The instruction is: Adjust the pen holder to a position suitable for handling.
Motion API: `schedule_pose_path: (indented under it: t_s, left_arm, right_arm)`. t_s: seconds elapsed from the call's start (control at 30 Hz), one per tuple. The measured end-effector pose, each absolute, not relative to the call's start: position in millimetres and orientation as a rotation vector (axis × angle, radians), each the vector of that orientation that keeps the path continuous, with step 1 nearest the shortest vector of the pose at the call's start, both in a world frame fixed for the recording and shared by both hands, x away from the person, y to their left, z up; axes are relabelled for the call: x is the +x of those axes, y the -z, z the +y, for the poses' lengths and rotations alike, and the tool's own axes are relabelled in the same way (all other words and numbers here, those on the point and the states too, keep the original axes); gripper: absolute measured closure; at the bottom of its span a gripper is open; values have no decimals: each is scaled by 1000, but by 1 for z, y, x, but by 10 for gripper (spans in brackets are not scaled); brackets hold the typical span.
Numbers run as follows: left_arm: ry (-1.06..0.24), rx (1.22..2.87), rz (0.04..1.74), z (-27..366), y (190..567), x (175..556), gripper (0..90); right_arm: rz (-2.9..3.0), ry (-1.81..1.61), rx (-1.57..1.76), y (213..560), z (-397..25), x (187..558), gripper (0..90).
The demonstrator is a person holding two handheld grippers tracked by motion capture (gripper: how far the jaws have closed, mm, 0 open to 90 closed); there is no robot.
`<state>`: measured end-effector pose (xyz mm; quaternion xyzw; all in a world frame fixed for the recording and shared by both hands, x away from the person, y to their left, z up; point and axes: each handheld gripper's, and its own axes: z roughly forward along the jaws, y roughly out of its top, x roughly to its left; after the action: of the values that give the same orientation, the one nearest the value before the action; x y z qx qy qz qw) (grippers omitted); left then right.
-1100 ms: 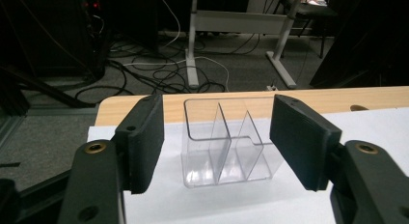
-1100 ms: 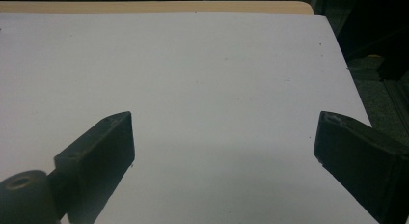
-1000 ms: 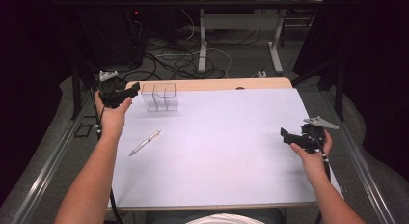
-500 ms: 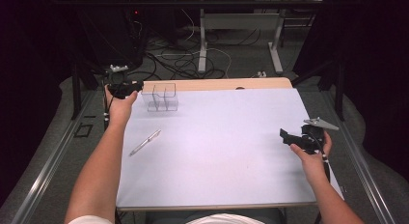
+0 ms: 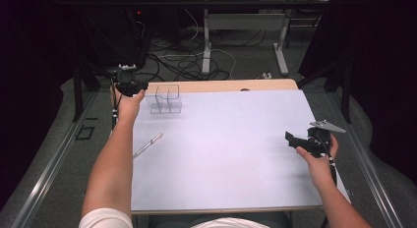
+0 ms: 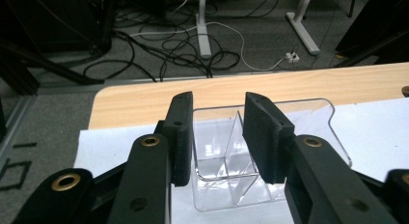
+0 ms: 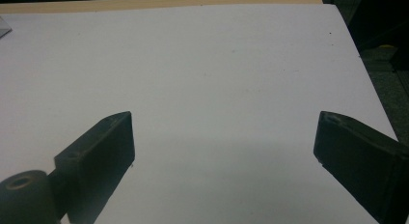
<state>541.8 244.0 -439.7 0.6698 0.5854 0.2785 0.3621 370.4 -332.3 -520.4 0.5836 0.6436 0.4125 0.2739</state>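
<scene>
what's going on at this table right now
A person works at a table covered with a white sheet, holding a gripper in each hand. The left gripper is at the far left corner, its fingers open and lined up toward a clear plastic organizer. The right gripper hovers open over bare sheet on the right. A pen lies untouched near the left forearm.

Clear glossy plastic organizer (image 6: 263, 151) — smooth walls; matt black left tongs (image 6: 214, 137) beside it; desk (image 5: 221, 85) of pale wood under matt white sheet (image 5: 231, 154).
</scene>
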Motion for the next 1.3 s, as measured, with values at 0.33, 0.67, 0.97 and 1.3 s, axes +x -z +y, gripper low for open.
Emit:
schedule_pose_path:
  t_s: [0.33,0.67,0.97,1.3]
  left_arm:
    - [-686,1742,1577,246,453,551,692]
    - [-679,1765,1601,243,462,557,762]
    - [-655,1762,1635,243,466,560,806]
    - [-634,1792,1665,242,469,560,863]
  right_arm:
    - [1728,-1116,1586,521,-332,369,69]
    - [1721,-1122,1600,522,-333,369,69]
    - [1731,-1129,1601,522,-333,369,69]
    - [1745,-1133,1596,523,-332,369,71]
